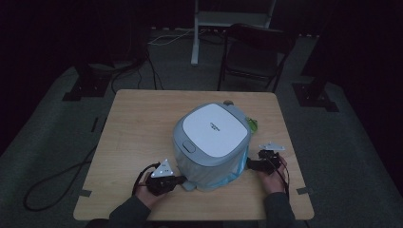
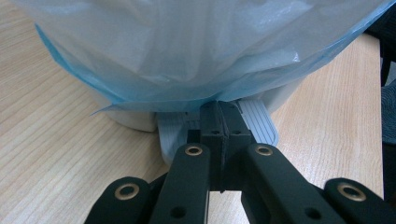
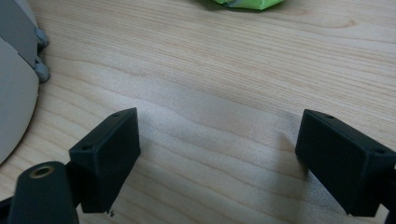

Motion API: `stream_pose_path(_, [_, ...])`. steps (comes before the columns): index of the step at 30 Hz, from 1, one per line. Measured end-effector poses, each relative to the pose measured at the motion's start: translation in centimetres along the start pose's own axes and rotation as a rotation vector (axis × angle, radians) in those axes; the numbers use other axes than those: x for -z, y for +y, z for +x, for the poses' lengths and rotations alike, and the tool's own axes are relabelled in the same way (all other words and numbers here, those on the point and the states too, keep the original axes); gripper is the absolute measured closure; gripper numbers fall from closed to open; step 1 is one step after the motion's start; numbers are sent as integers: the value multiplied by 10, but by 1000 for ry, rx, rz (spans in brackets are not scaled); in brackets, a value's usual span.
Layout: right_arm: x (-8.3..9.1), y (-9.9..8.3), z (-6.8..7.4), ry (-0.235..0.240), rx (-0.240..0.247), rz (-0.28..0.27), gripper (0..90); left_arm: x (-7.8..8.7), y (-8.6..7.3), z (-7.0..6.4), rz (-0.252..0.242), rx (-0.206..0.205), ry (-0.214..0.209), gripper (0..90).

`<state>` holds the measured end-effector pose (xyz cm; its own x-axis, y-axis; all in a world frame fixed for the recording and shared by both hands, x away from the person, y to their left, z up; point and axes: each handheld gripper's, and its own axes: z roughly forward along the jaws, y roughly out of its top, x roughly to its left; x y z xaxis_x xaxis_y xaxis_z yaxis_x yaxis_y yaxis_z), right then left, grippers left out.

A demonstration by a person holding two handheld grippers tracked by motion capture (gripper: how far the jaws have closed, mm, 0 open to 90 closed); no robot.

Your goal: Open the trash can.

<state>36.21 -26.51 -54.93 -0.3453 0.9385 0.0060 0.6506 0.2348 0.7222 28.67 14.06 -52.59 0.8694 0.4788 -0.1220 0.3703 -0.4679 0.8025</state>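
Tongs first: my left tongs (image 2: 219, 122) are clenched, jaws pressed together with nothing between them, their tips resting on the ribbed grey pedal (image 2: 254, 122) that juts from the foot of the bin (image 1: 211, 142); my right tongs (image 3: 217, 154) are released, jaws spread wide over bare tabletop (image 3: 224, 74), grasping nothing.

From above, the bin stands a little right of the middle of the tabletop (image 1: 138, 123), upright, its lid (image 1: 215, 129) shut and level; a blue bag (image 2: 187, 51) hangs out from under the lid and drapes down the near side, its hem just above the pedal. My left tongs (image 1: 178, 179) come in from the near left and meet the bin low at its near corner; my right tongs (image 1: 252, 164) hover just beside its right flank, close to the loose blue plastic there but, as far as I can tell, apart from it; something green (image 1: 253, 125) lies on the tabletop at the bin's far right.

What the next move turns on, I judge, is that the pedal lies straight ahead of the left tongs and under their tips; its long axis runs from the bin toward me, in line with the tongs, and it points to the near edge; so a downward press by the left hand should raise the lid, the left being much the nearer to it. The bin's own long axis is vertical; its lid catch (image 1: 188, 147) faces near left, toward the same hand.
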Motion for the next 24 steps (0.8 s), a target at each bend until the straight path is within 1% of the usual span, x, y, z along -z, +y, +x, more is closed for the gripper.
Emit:
stream_pose_path(1, [0,0,0,0,0,0,128,-1,0,-1,-1,-8,-3,900])
stream_pose_path(4, [0,0,0,0,0,0,128,-4,-2,-4,-12,-35,18,900])
stream_pose_path(6, [0,0,0,0,0,0,128,-6,-4,-5,-23,-45,30,900])
stream_pose_path(10, [0,0,0,0,1,0,128,-7,-6,-4,-40,-38,27,900])
stream_pose_path(16, [0,0,0,0,1,0,128,-8,-8,-2,-40,-31,18,900])
stream_pose_path(18, [0,0,0,0,1,0,128,-9,-8,-4,-29,-35,29,900])
stream_pose_path(24, [0,0,0,0,1,0,128,-12,-9,-5,-12,-41,38,900])
